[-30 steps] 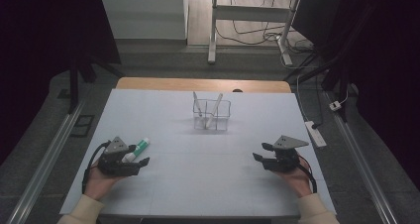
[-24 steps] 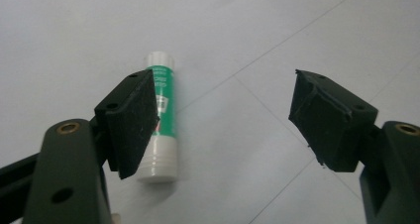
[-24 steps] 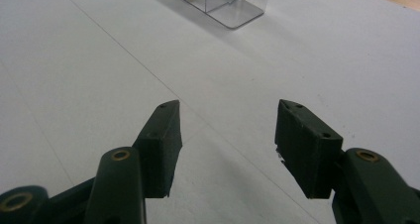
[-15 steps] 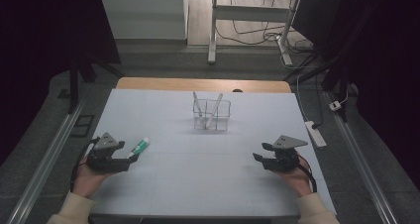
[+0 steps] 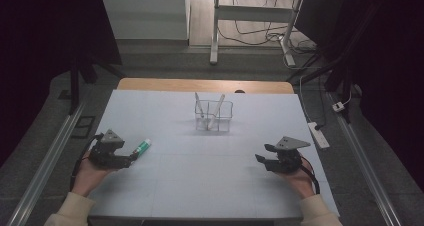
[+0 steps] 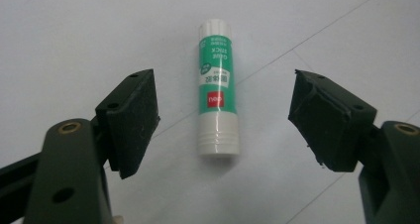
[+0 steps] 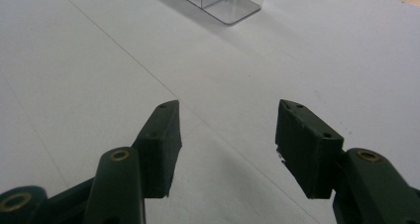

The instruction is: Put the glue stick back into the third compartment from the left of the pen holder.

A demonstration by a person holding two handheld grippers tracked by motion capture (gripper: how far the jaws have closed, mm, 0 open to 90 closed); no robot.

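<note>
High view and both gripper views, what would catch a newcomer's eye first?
The green-and-white glue stick lying flat on the white table, between the open left tongs without touching them. Next, the clear plastic holder with sticks in it, standing mid-table farther back. The right tongs gape over bare table.

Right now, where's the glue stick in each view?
High view: glue stick lies at lower left, just ahead of the left claw.
Left gripper view: centre, flat between the open jaws.
Right gripper view: not in it.
Shared landmark: clear holder, top of the right gripper view.
</note>
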